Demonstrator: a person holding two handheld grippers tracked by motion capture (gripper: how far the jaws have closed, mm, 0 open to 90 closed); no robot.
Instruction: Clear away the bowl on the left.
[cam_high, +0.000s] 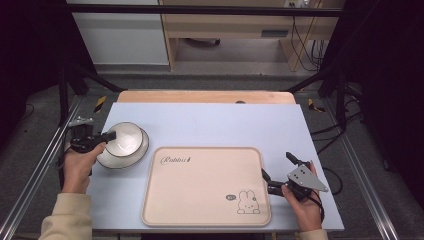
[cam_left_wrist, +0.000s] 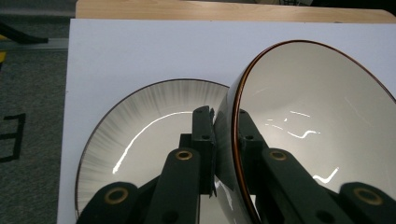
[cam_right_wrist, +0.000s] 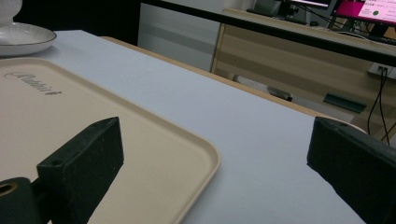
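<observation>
The left gripper (cam_left_wrist: 223, 140) pinches the bowl (cam_left_wrist: 317, 130) rim, tilted over the plate (cam_left_wrist: 140, 130) at the worktop's (cam_high: 225, 125) left; the right gripper's (cam_high: 276, 172) fingers are spread beside the tray (cam_high: 200, 185)

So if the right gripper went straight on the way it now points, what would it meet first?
Probably nothing soon: the open right gripper points past the corner of the beige plastic tray over bare pale blue table toward its far edge, though depth is unclear.
</observation>
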